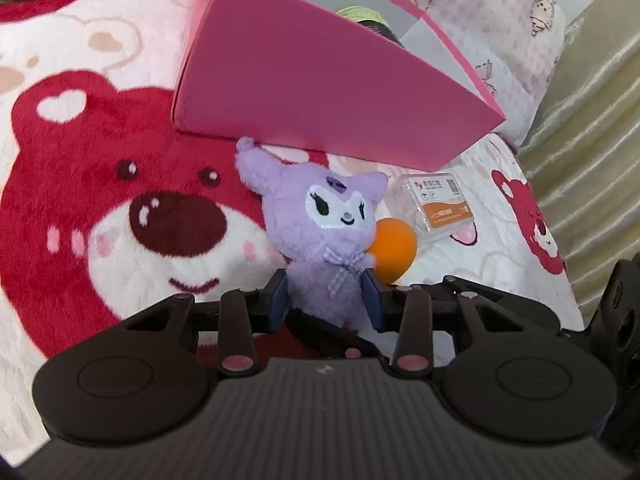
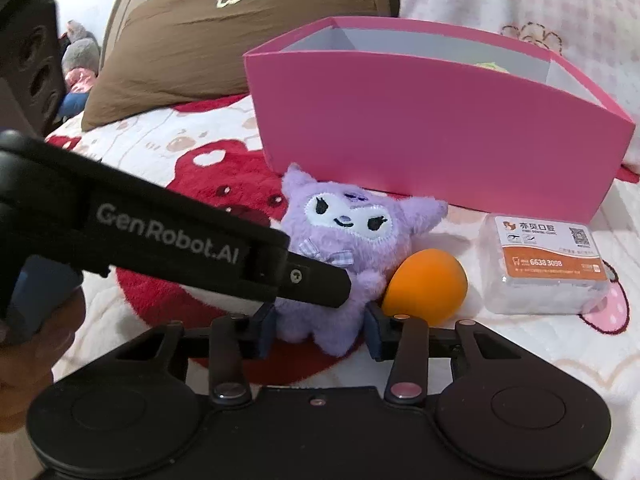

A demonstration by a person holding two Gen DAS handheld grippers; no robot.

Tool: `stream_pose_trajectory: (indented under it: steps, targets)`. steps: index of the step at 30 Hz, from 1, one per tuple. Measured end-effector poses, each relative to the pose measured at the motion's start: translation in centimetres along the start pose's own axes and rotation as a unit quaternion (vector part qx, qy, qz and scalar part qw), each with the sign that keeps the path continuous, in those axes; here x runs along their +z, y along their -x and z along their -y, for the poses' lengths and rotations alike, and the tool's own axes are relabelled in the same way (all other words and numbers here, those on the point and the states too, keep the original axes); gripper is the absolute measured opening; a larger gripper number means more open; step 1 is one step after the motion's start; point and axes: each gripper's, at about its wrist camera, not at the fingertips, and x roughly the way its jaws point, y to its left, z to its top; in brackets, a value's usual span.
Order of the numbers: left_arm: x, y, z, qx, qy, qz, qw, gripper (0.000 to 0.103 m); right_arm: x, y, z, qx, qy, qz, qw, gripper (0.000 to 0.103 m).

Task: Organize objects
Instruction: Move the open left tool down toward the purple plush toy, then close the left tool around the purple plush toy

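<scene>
- Plush toy (image 1: pixel 332 236), purple with a white embroidered face and a checked bow, sits between the blue pads of the left gripper (image 1: pixel 328 300); the pads press its lower body from both sides, so that claw is closed on it.
- In the right wrist view the same plush toy (image 2: pixel 352 240) lies on the bear-print blanket (image 2: pixel 160 152), and the left gripper's black finger crosses in front of its left flank.
- The right gripper (image 2: pixel 320 334) has its pads either side of the toy's feet; I cannot tell whether they touch the fur or merely flank it.
- An orange egg-shaped sponge (image 2: pixel 426 284) rests just beside the toy, touching its side.
- A clear plastic box with an orange label (image 2: pixel 546 268) lies near the sponge, apart from it.
- A pink open box (image 2: pixel 432 128) stands behind the toy, with something green showing inside at the rim.
- A brown pillow (image 2: pixel 224 32) lies beyond the box.
</scene>
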Motion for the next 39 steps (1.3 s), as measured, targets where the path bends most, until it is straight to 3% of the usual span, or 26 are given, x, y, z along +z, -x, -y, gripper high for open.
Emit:
stream_pose_trajectory:
  steps: [5,9,13,16,18,23,26,29,34,37,38,39]
  targets:
    - [-0.3,1.3,0.1,0.008,0.006,-0.007,0.9999,0.038,0.0,0.5,-0.5,0.015,0.015,0.002,1.0,0.047]
    - [-1.2,2.1,-0.6,0.001,0.06,-0.048,0.997,0.038,-0.2,1.3,-1.2,0.047,0.056,-0.02,0.997,0.047]
    - [-1.6,2.0,-0.5,0.003,0.073,-0.067,0.9951,0.038,-0.9,1.8,-1.5,0.057,0.091,-0.039,0.993,0.051]
    - [-1.6,2.1,-0.1,-0.005,0.054,-0.064,0.9965,0.042,-1.2,1.6,-1.1,0.039,0.078,-0.036,0.996,0.063]
    - [-1.6,2.2,0.0,0.005,0.046,-0.064,0.9969,0.043,-1.2,1.1,-1.0,0.01,0.071,-0.035,0.997,0.078]
    - [-1.2,2.9,0.1,0.026,0.024,-0.045,0.9983,0.045,-1.0,0.9,-0.7,0.017,0.042,-0.039,0.998,0.079]
    - [-0.8,3.3,-0.1,0.026,0.029,-0.031,0.9988,0.049,-0.7,1.3,-0.2,0.034,0.011,-0.035,0.999,0.086]
    - [-0.7,3.4,-0.4,0.031,0.035,-0.008,0.9989,0.046,-0.3,1.9,0.5,0.054,-0.027,-0.021,0.998,0.087]
    - [-0.3,2.9,-1.5,0.027,0.053,-0.005,0.9982,0.035,0.3,1.4,0.6,0.088,-0.042,-0.026,0.995,0.085]
    - [-0.3,2.4,-2.5,0.02,0.086,-0.02,0.9959,0.032,0.6,-0.6,0.4,0.08,-0.059,-0.047,0.994,0.072]
    - [-0.5,2.1,-2.9,0.015,0.1,-0.025,0.9945,0.032,0.6,-1.1,0.4,0.067,-0.062,-0.057,0.994,0.057]
    - [-0.6,2.0,-3.1,0.012,0.109,-0.027,0.9936,0.031,0.7,-1.5,0.6,0.067,-0.068,-0.065,0.993,0.055]
